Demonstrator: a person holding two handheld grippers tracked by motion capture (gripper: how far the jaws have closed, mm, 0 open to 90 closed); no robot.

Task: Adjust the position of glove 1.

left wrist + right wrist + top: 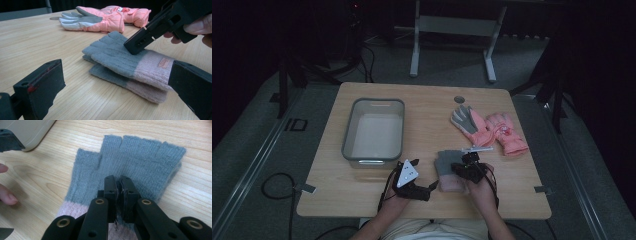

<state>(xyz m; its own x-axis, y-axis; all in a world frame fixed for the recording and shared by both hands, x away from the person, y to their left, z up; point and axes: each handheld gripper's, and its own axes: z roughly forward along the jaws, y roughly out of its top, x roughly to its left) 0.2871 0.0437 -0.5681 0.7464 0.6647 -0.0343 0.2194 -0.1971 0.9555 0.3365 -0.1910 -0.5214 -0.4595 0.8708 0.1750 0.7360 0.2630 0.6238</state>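
A pair of fingerless knit gloves (446, 169), grey with pink cuffs, lies stacked near the table's front edge. My right gripper (463, 166) is shut, and its tips rest on the grey part of the top glove (140, 155). The right gripper view shows the jaws of the right gripper (118, 180) pressed together, with no fold of fabric visibly caught. My left gripper (431, 188) sits just left of the gloves, pointing at them. In the left gripper view the left gripper (115, 75) stands open, the knit gloves (117, 60) a short way ahead and the right gripper (136, 46) on them.
A pair of pink and grey ski gloves (488, 129) lies at the back right of the wooden table (427, 100). A grey plastic bin (374, 131) stands at the left middle. A round hole (459, 99) marks the tabletop behind the ski gloves.
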